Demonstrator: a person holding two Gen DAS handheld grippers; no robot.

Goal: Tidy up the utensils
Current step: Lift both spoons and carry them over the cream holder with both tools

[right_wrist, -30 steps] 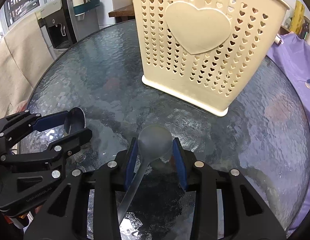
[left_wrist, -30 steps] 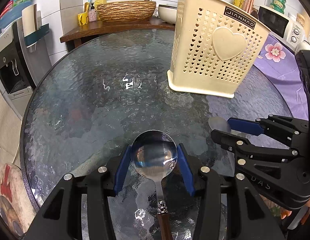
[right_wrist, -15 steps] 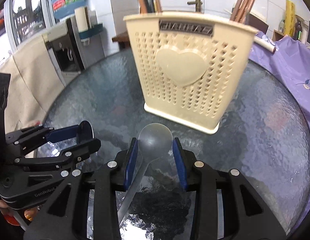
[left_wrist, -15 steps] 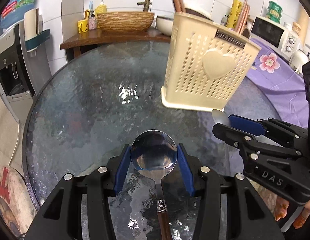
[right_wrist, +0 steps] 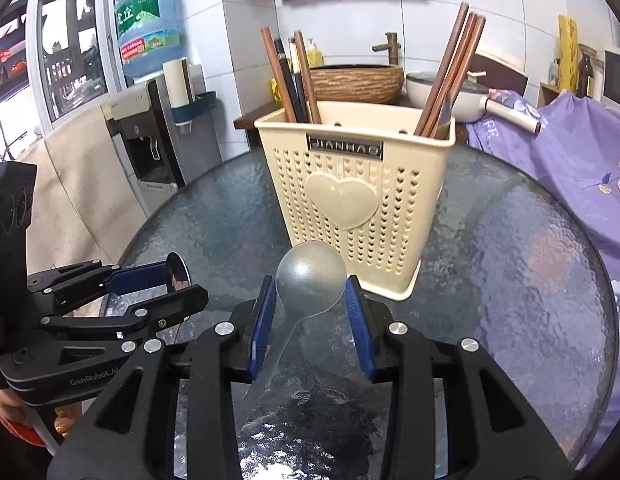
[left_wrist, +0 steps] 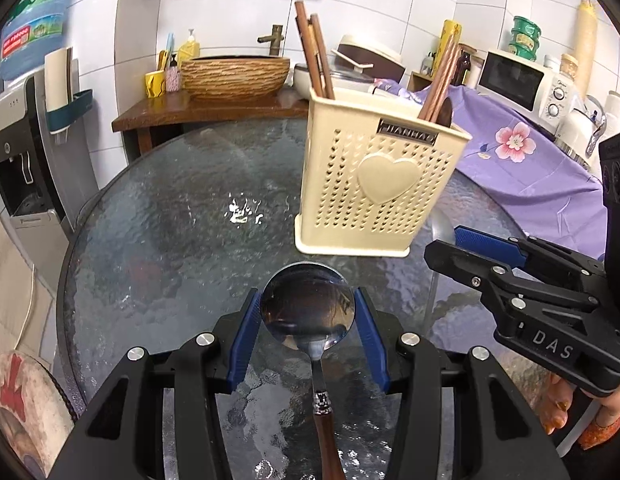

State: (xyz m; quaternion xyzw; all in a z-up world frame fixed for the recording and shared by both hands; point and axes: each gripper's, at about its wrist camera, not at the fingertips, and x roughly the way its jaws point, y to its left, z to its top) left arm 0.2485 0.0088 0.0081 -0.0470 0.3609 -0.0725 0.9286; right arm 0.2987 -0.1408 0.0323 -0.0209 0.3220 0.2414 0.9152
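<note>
the landmark here is the cream perforated plastic utensil basket with a raised heart on its front [left_wrist: 379,184], which stands upright on the round textured glass table [left_wrist: 158,248].

well to the left of the basket, off the table's edge, stands a grey and black water dispenser [left_wrist: 14,160]. behind the basket and to its left, a woven brown basin [left_wrist: 234,74] sits on a dark wooden shelf [left_wrist: 198,112].

in front of the basket and slightly to its left, the left gripper [left_wrist: 308,326] is clenched on a polished metal spoon with a brown wooden handle [left_wrist: 308,310]; its blue pads press the two sides of the round bowl, and the handle runs back under the gripper body. the spoon is held above the glass, apart from the basket.

inside the basket, brown wooden chopsticks [left_wrist: 315,60] lean at the left corner, and more chopsticks lean at the right corner.

in front of the basket's right side, the right gripper [right_wrist: 311,312] grasps a matte grey metal spoon [right_wrist: 310,276] by its bowl. its jaws are closing, with the spoon between the blue pads, and the thin handle slants down and back.

to the right of the basket, a purple flowered cloth [left_wrist: 521,160] drapes over a counter, with a white microwave [left_wrist: 517,80] behind it.
</note>
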